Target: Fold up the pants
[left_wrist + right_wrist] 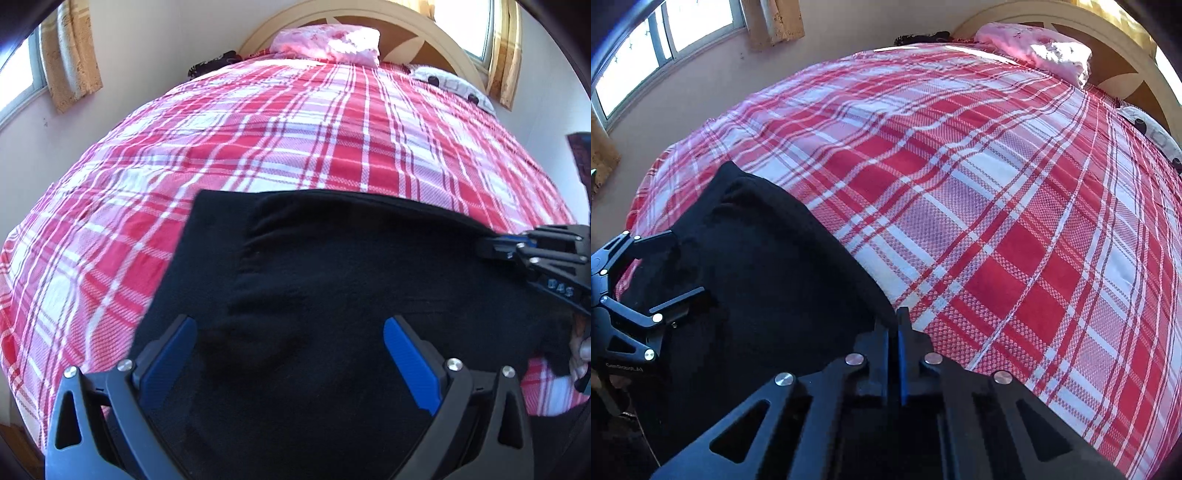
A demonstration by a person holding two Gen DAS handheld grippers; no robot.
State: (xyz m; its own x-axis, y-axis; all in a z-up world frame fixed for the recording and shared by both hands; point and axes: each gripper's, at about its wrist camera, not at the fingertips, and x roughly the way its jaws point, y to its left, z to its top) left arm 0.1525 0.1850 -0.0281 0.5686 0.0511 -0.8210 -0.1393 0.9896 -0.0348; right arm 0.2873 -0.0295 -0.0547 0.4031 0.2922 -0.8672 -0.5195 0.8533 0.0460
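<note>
Black pants [332, 280] lie flat on the near end of a bed, folded over themselves; they also show in the right wrist view [757, 266]. My left gripper [290, 325] is open just above the pants, blue pads wide apart, holding nothing. My right gripper [895, 325] is shut on the right edge of the pants, its jaws pressed together over the black cloth. In the left wrist view the right gripper [487, 245] shows at the pants' right edge. In the right wrist view the left gripper [689, 264] shows open over the pants' left part.
The bed is covered by a red and white plaid sheet [295, 129]. A pink pillow [328, 40] and a patterned pillow [450, 85] lie by the wooden headboard [424, 33]. Windows with yellow curtains [70, 55] flank the bed. A dark item [214, 62] lies at the far left corner.
</note>
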